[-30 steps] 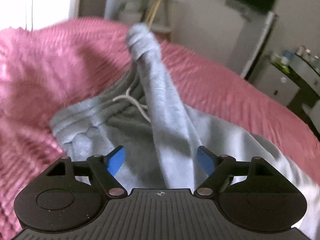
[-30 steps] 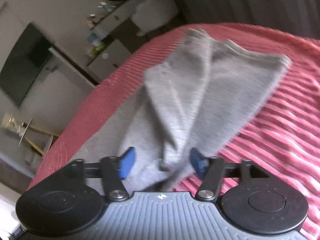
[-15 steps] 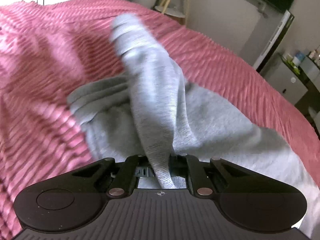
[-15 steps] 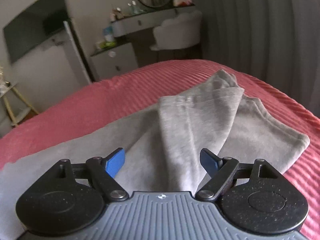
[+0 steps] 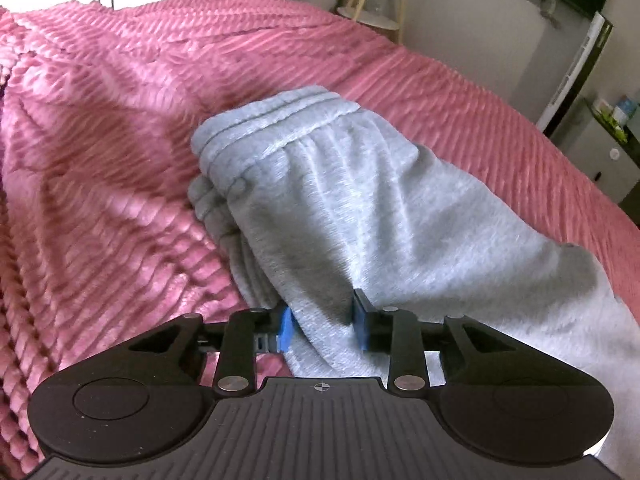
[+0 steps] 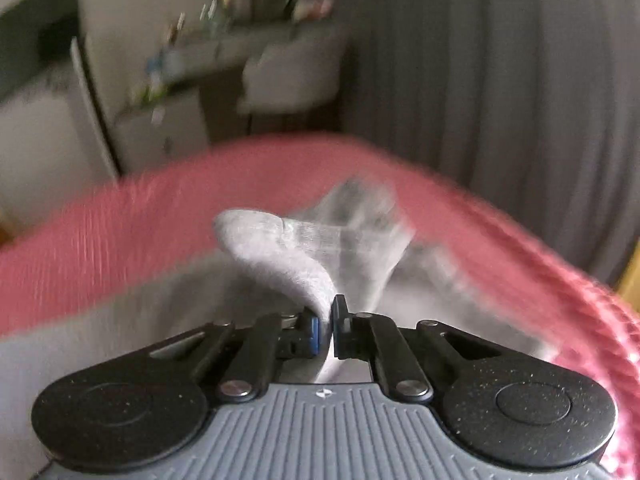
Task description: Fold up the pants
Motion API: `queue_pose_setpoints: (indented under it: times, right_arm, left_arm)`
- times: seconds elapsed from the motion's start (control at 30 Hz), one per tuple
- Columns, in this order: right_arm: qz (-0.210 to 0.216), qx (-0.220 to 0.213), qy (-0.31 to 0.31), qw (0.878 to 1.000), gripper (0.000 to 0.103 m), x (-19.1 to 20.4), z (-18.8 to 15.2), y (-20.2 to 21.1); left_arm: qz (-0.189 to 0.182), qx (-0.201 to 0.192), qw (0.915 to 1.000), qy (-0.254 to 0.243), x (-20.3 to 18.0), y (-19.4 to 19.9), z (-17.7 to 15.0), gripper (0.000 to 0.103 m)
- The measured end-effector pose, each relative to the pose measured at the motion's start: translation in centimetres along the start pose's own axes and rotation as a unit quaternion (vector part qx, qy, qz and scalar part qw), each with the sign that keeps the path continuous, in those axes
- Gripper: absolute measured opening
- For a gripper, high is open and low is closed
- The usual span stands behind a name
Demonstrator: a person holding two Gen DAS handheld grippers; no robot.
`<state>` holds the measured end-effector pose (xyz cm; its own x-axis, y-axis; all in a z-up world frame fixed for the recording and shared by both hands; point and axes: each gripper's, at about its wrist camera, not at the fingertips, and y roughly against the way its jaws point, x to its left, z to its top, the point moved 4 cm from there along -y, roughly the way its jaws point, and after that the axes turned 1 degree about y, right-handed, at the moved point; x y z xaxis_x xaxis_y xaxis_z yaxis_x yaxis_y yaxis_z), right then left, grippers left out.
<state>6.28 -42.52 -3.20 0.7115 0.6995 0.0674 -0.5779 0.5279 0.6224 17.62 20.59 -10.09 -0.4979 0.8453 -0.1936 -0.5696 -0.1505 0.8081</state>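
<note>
Pants (image 5: 360, 200): grey sweatpants lying on the bed; the waistband (image 5: 276, 120) is doubled over on itself, its stitched ridges facing up, toward the far side of the bed; the legs run off toward the right edge of the left wrist view
Bed (image 5: 100, 160): covered with a pink ribbed blanket, rumpled at the left
Left hand-held gripper (image 5: 322, 330): a thick fold of the pants sits between its blue pads (image 5: 285, 328); the jaws have just been opening a little and stand partly apart, the cloth filling the gap; the pads press against the fold on both sides
Right hand-held gripper (image 6: 325, 330): jaws have just been closing and are now drawn together on a thin edge of the pants (image 6: 280, 248); the pinched cloth rises from the jaws as a raised flap, above the rest of the garment on the bed (image 6: 120, 216); this view is blurred
Surroundings: grey curtain (image 6: 500, 80) beyond the far edge of the bed; a white chair (image 6: 288, 76) beside a dresser, blurred; a wooden stand (image 5: 372, 4) past the bed in the left wrist view
</note>
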Motion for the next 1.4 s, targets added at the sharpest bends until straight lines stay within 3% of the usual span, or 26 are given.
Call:
queue_pose_setpoints:
  times: [0.07, 0.13, 0.17, 0.27, 0.33, 0.43, 0.5, 0.6, 0.77, 0.87, 0.93, 1.0, 1.23, 1.4]
  right_arm:
    - [-0.003, -0.013, -0.040, 0.999, 0.005, -2.7, 0.2, 1.5]
    - [-0.032, -0.027, -0.044, 0.998, 0.005, -4.9, -0.2, 2.0]
    - [-0.053, -0.016, -0.051, 0.997, 0.005, -6.1, -0.7, 1.4]
    - [-0.051, 0.081, -0.117, 0.988, 0.006, -9.5, -3.5, -1.9]
    - [-0.053, 0.069, -0.114, 0.990, 0.007, -10.1, -4.0, -1.6]
    - [-0.047, 0.054, -0.122, 0.990, 0.007, -10.6, -3.7, -0.8]
    - [-0.033, 0.066, -0.137, 0.988, 0.014, -10.7, -3.6, -1.1]
    - [-0.009, 0.077, -0.158, 0.984, 0.041, -10.8, -4.0, -1.6]
    - [0.012, 0.077, -0.186, 0.979, 0.042, -10.7, -4.4, -0.4]
    - [0.028, 0.086, -0.194, 0.977, 0.032, -10.7, -4.5, -1.1]
    - [0.036, 0.088, -0.193, 0.977, 0.011, -10.4, -4.4, -1.8]
    - [0.034, 0.085, -0.193, 0.977, 0.003, -10.1, -4.1, -2.0]
    - [0.012, 0.010, -0.136, 0.991, 0.003, -10.1, -1.1, 1.5]
    - [-0.012, 0.044, -0.146, 0.988, 0.003, -11.1, -2.7, -0.4]
  left_arm:
    - [-0.001, 0.002, 1.0000, 0.000, 0.1, 0.0, -0.4, 0.027]
    - [0.005, -0.001, 1.0000, 0.002, 0.1, 0.3, -0.6, 0.033]
    - [0.010, -0.003, 0.9999, 0.004, 0.1, 0.3, -0.7, 0.038]
    - [0.030, -0.017, 0.9994, 0.004, 0.3, 1.2, -0.5, 0.046]
    - [0.039, -0.025, 0.9989, 0.002, 0.7, 1.8, -0.1, 0.048]
    - [0.046, -0.037, 0.9982, 0.007, 1.3, 2.3, 0.5, 0.061]
    - [0.041, -0.035, 0.9985, 0.011, 1.5, 2.3, 0.5, 0.061]
    - [0.031, -0.024, 0.9991, 0.012, 1.4, 2.5, -0.1, 0.063]
    - [0.028, -0.046, 0.9985, 0.005, 1.3, 4.7, -0.2, 0.067]
    - [0.034, -0.074, 0.9967, 0.004, 1.4, 6.6, 0.4, 0.073]
    - [0.033, -0.083, 0.9960, 0.007, 1.6, 7.5, 0.8, 0.073]
    - [0.032, -0.087, 0.9956, 0.010, 1.9, 8.5, 1.2, 0.073]
    - [0.065, -0.143, 0.9874, -0.023, 3.6, 13.2, 4.1, 0.076]
    - [0.076, -0.163, 0.9836, -0.017, 5.7, 15.8, 4.9, 0.081]
